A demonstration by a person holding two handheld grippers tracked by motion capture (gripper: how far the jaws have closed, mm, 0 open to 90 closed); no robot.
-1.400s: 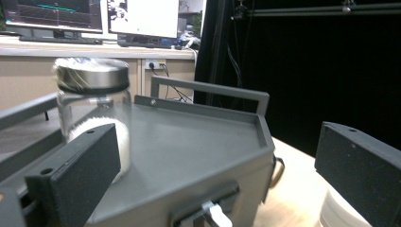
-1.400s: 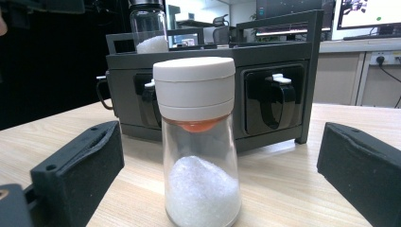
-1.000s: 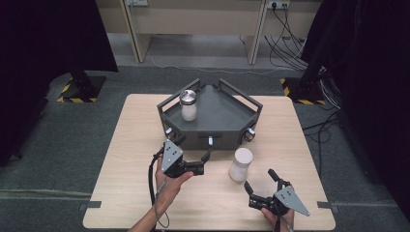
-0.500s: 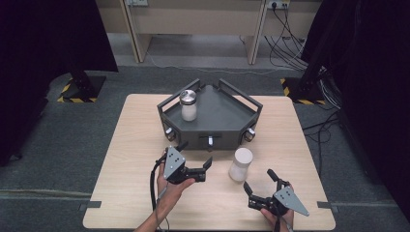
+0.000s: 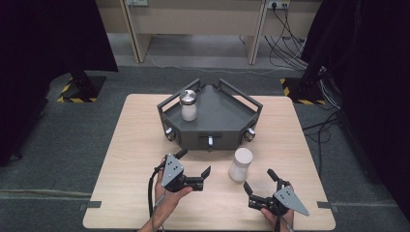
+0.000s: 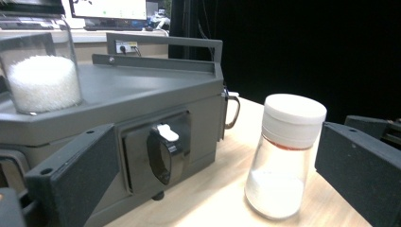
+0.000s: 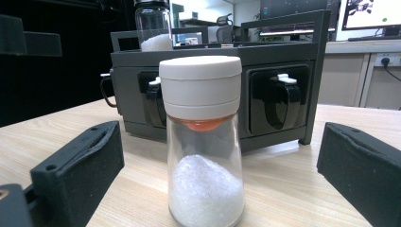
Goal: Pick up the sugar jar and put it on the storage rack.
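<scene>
A glass jar with a white lid (image 5: 240,164) and white powder inside stands on the wooden table in front of the grey tray (image 5: 227,128). A second jar with a metal lid (image 5: 188,105) stands in the tray's left part. My left gripper (image 5: 194,162) is open, left of the white-lidded jar (image 6: 285,156) and apart from it. My right gripper (image 5: 258,179) is open near the front edge, just short of that jar (image 7: 203,142), which stands centred ahead of its jaws. Neither gripper holds anything.
The tray's front wall carries black latches (image 7: 279,101) and rails around its rim (image 6: 163,41). Bare table (image 5: 130,145) lies left of the tray. Desks and cables (image 5: 285,43) stand on the floor beyond the table.
My left gripper has drawn back a little from the tray toward the table's near edge. The right gripper and both jars have not moved.
</scene>
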